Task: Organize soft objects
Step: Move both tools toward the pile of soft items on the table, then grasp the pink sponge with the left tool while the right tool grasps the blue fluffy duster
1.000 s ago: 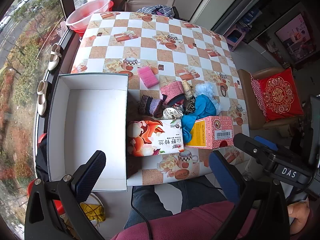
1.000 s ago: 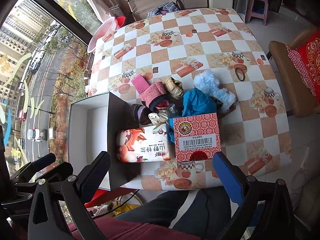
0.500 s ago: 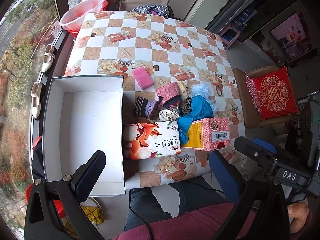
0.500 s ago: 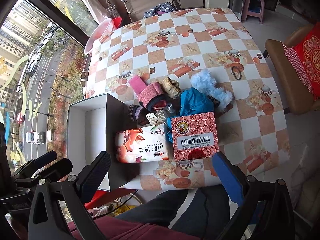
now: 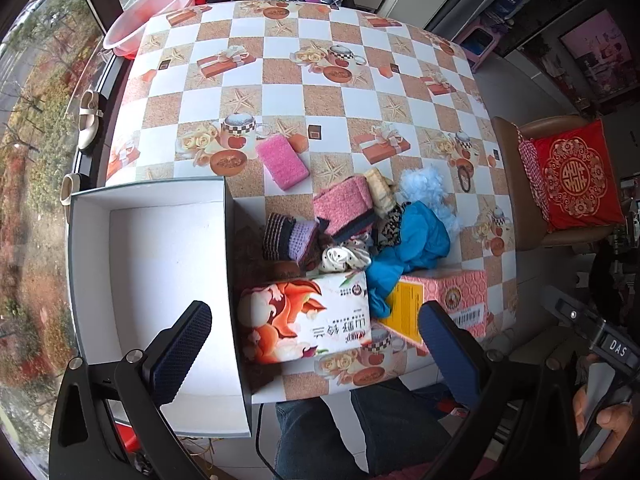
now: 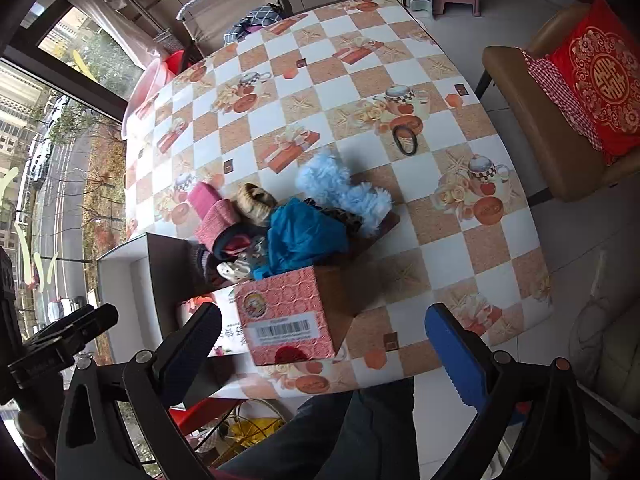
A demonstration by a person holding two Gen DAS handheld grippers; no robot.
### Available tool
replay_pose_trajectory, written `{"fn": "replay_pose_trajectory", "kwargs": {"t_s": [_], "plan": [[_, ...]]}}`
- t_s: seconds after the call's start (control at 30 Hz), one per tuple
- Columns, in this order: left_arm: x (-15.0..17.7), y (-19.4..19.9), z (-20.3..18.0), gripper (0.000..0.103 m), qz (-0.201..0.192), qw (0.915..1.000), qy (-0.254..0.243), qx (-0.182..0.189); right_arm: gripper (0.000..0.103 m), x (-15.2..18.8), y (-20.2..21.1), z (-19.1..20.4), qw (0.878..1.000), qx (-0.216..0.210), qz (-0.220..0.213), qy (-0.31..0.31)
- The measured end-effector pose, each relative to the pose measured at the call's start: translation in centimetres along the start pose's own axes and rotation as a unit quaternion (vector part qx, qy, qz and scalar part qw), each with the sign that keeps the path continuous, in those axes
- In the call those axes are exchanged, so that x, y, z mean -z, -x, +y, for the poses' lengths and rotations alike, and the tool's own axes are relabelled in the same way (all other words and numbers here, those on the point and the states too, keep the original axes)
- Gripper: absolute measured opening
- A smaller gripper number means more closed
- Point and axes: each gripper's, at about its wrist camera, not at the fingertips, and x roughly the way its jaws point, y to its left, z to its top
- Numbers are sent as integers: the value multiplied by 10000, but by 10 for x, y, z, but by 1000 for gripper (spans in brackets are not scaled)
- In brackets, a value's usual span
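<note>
A heap of soft things lies mid-table: a blue cloth (image 5: 416, 240) (image 6: 306, 236), a fluffy light-blue piece (image 5: 430, 190) (image 6: 340, 188), a pink knit piece (image 5: 344, 204) (image 6: 216, 222), a purple-striped knit piece (image 5: 290, 236), a spotted white scrunchie (image 5: 344, 258) and a pink sponge (image 5: 282, 162). An empty white box (image 5: 160, 280) (image 6: 120, 280) stands at the left. My left gripper (image 5: 316, 344) hangs open above the near table edge, over the orange tissue pack (image 5: 308, 320). My right gripper (image 6: 324, 344) is open over the pink carton (image 6: 288, 316) (image 5: 452, 292). Neither holds anything.
A black hair tie (image 6: 405, 140) lies alone at the right of the checked table (image 5: 320, 92). A chair with a red cushion (image 6: 596, 76) stands at the right. A pink basin (image 5: 150, 12) sits past the far left corner. The person's legs (image 5: 360, 432) are below the near edge.
Both grippers have moved forward and closer to the table; the boxes and the heap now look larger. Nothing on the table has shifted, and both stay open.
</note>
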Motion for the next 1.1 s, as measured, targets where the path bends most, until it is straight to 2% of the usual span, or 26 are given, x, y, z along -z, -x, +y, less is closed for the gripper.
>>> {"fn": "replay_pose_trajectory", "kwargs": {"t_s": [0.27, 0.43, 0.57, 0.73, 0.8, 0.83, 0.97, 1.1], "plan": [[-75, -52, -3, 103, 197, 9980, 394, -462, 102, -59, -43, -23, 9993, -55, 345, 114], [-104, -107, -2, 103, 575, 9944, 603, -644, 102, -92, -90, -22, 9970, 63, 659, 393], [-117, -149, 8, 103, 827, 9886, 902, -872, 102, -110, -133, -17, 9935, 69, 949, 621], [-130, -188, 22, 103, 1015, 9826, 1289, -876, 102, -119, -187, -12, 9869, 243, 1260, 977], [-133, -198, 24, 103, 1034, 9795, 1285, -1157, 102, -118, -202, -10, 9839, 313, 1322, 1158], [-134, -202, 23, 103, 1007, 9795, 1232, -1235, 102, -118, -208, -9, 9826, 351, 1343, 1234], [-138, -219, 20, 103, 1067, 9787, 1353, -1115, 102, -116, -224, -7, 9790, 394, 1391, 1438], [-137, -235, 16, 101, 1147, 9758, 1326, -1308, 102, -113, -236, -6, 9765, 503, 1401, 1561]]}}
